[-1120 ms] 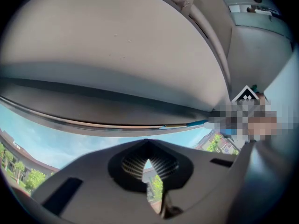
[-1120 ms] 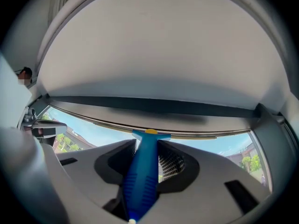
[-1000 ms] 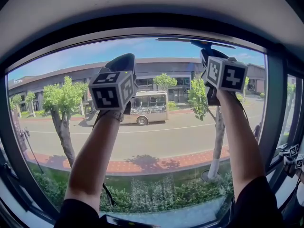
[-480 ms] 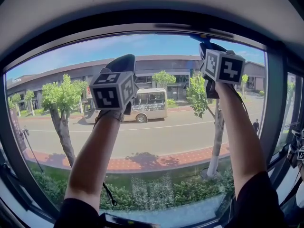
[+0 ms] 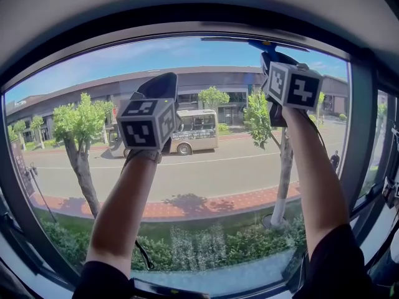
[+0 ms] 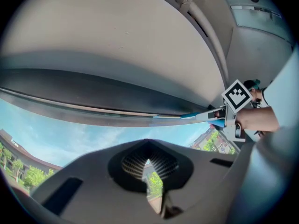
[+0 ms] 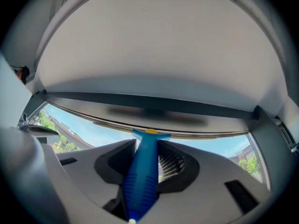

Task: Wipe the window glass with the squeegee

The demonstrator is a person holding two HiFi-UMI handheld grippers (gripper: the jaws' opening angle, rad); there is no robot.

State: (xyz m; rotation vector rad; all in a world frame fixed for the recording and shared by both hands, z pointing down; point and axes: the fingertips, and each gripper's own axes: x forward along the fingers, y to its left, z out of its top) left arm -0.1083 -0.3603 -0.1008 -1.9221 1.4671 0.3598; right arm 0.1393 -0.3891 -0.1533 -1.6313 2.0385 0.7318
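Squeegee sits clamped in right gripper, blade at the top of the glass — ready to pull down; left gripper closed, empty.

left arm raised — left tool closed | right arm raised higher — right tool clamped on squeegee

Top frame just above squeegee — no headroom; glass below open; mullion near right.
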